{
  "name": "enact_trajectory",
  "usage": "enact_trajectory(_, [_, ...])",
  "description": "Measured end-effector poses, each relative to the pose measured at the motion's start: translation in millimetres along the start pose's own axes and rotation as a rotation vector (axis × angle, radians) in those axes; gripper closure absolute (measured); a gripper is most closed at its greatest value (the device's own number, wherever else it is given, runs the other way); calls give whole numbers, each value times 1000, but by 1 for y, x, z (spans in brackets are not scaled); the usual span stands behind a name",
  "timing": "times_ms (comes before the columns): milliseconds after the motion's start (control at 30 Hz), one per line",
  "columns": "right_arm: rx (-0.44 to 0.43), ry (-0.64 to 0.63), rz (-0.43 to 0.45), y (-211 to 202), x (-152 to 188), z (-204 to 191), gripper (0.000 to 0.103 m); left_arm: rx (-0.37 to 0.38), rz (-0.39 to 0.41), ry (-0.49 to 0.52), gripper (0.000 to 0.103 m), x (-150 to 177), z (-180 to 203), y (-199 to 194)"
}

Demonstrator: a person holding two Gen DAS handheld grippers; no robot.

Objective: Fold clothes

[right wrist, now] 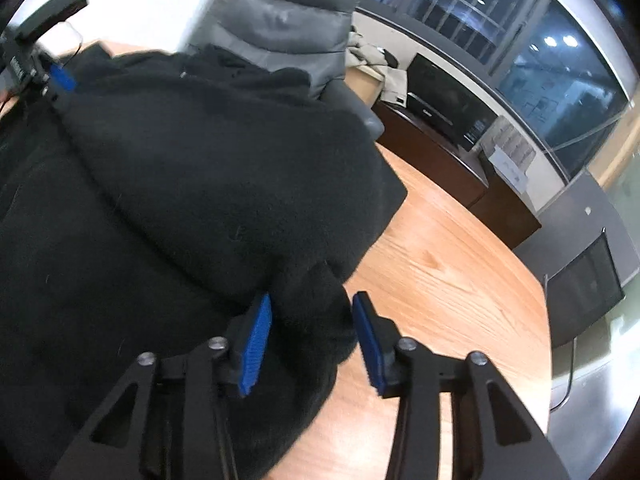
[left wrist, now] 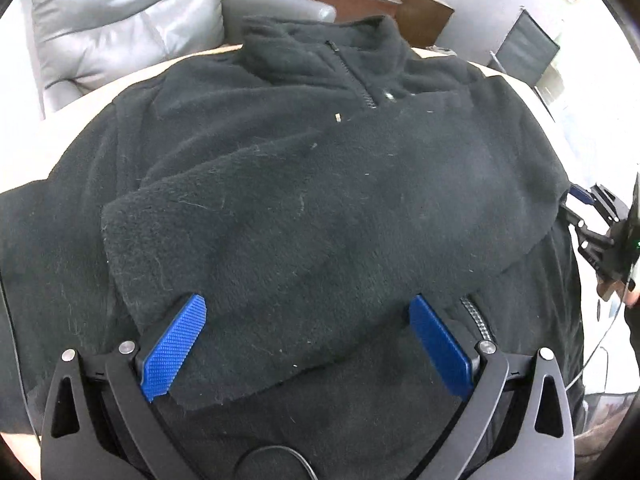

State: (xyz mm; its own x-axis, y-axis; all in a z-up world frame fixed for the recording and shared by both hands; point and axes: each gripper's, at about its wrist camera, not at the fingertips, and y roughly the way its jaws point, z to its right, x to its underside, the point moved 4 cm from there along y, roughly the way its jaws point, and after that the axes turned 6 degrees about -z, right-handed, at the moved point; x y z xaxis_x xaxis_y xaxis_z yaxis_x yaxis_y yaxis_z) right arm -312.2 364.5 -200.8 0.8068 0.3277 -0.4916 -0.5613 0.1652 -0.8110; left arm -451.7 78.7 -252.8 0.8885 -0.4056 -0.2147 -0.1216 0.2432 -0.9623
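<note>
Wooden table carries the black fleece, sleeve folded across. Left gripper is released above the hem; right gripper brackets the right edge, not yet clenched. Next: close fully, fold upward.

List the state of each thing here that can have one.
Fleece: spread on the table, one sleeve folded across the front.
Collar zip: partly open.
Left claw: open, over the hem.
Right claw: a bunch of fleece edge between its fingers; grip unclear.
</note>
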Motion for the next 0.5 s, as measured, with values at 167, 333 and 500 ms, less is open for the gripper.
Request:
enact_trajectory(167, [109, 141, 65, -30, 4, 21, 103, -25, -4, 18, 0, 0, 4, 5])
enact_trajectory(333, [-30, 160, -79, -28, 38, 15, 102, -39, -23, 23, 0, -4, 8, 8])
enact_trajectory(500, [20, -8, 23, -32, 9, 3, 39, -40, -39, 33, 0, -6, 11, 10])
